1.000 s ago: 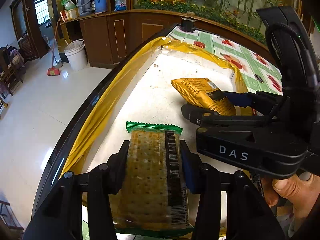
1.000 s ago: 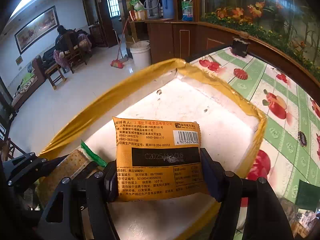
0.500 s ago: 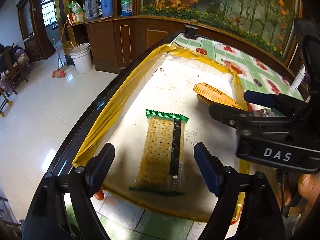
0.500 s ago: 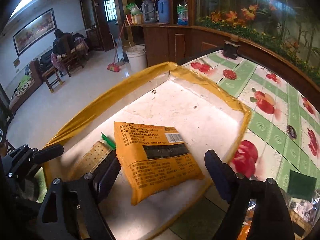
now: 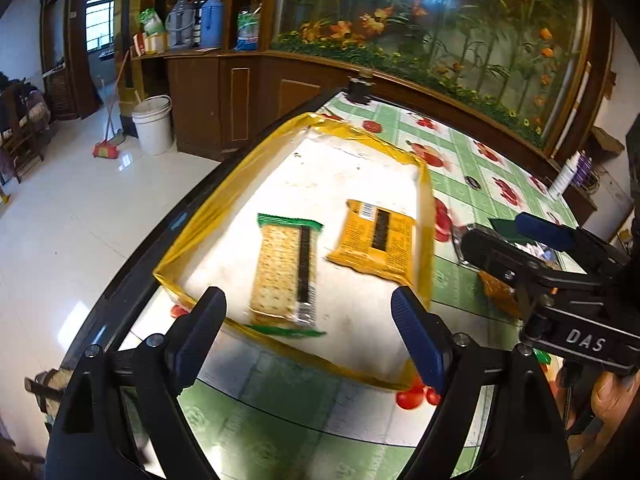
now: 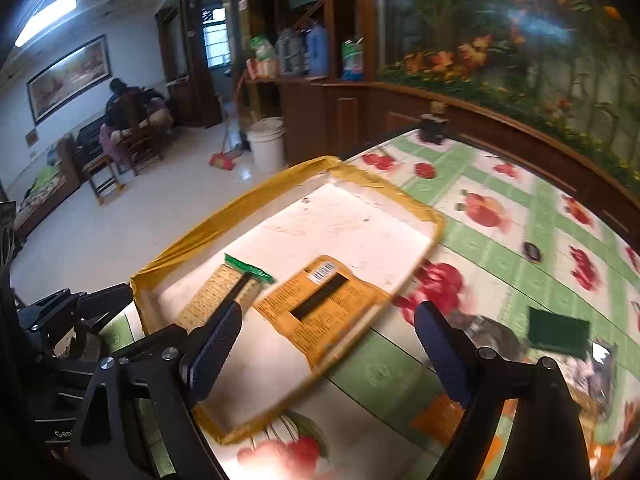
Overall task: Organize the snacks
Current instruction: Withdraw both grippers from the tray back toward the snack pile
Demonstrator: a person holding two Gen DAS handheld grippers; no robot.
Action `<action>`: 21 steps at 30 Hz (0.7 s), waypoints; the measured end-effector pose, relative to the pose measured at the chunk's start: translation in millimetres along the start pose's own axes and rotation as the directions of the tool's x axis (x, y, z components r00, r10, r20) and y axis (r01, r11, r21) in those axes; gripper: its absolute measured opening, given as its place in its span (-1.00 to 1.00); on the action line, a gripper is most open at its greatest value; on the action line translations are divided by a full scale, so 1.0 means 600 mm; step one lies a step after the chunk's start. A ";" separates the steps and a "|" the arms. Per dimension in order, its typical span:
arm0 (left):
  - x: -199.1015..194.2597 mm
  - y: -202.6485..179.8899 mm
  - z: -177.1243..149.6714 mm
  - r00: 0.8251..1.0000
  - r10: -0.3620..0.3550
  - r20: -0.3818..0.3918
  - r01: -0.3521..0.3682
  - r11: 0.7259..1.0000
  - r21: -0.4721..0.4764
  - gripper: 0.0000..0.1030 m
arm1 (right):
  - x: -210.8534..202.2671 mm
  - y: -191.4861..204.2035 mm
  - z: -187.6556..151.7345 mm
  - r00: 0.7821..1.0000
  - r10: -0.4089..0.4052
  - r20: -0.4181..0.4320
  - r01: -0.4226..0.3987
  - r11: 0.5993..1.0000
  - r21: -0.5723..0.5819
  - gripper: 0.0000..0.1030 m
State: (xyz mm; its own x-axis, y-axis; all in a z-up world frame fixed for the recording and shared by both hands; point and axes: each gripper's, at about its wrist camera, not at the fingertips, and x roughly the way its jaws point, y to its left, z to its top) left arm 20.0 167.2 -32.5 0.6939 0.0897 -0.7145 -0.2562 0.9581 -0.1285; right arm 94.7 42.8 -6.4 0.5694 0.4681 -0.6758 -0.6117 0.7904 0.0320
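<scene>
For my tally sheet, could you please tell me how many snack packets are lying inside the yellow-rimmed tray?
2: the green-edged cracker packet lies left, the orange packet right of it. Nothing seems hidden in the tray.

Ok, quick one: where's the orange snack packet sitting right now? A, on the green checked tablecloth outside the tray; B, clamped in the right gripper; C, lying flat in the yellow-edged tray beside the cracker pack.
C: the orange packet lies flat on the tray floor next to the cracker pack, with nothing gripping it.
</scene>
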 end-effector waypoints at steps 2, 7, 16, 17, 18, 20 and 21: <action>-0.002 -0.016 -0.007 1.000 -0.004 0.000 0.004 1.000 0.023 0.66 | -0.023 -0.019 -0.020 1.000 -0.008 0.005 0.008 1.000 0.030 0.74; -0.006 -0.054 -0.025 0.999 -0.048 -0.019 0.049 0.997 0.059 0.66 | -0.067 -0.067 -0.070 0.992 -0.123 -0.007 0.123 0.990 0.062 0.74; -0.019 -0.109 -0.057 0.997 -0.066 -0.040 0.071 0.988 0.134 0.65 | -0.133 -0.170 -0.157 0.935 -0.350 -0.056 0.354 0.909 0.220 0.74; -0.020 -0.113 -0.059 0.997 -0.067 -0.041 0.072 0.988 0.139 0.65 | -0.141 -0.176 -0.165 0.923 -0.379 -0.059 0.382 0.896 0.226 0.74; -0.021 -0.118 -0.060 0.997 -0.070 -0.041 0.075 0.987 0.142 0.65 | -0.148 -0.180 -0.172 0.914 -0.401 -0.060 0.404 0.886 0.228 0.74; -0.023 -0.126 -0.063 0.996 -0.074 -0.042 0.079 0.986 0.147 0.65 | -0.161 -0.187 -0.182 0.894 -0.444 -0.064 0.446 0.865 0.229 0.74; -0.023 -0.130 -0.063 0.996 -0.074 -0.044 0.080 0.985 0.151 0.65 | -0.166 -0.190 -0.186 0.884 -0.463 -0.065 0.465 0.856 0.226 0.74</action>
State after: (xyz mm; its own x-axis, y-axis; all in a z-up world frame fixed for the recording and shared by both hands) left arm 4.8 80.8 -38.8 0.6803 0.0065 -0.7329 -0.0956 0.9922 -0.0799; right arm 46.1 -138.1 -24.9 0.7508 0.0225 -0.6602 -0.1350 0.9836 -0.1200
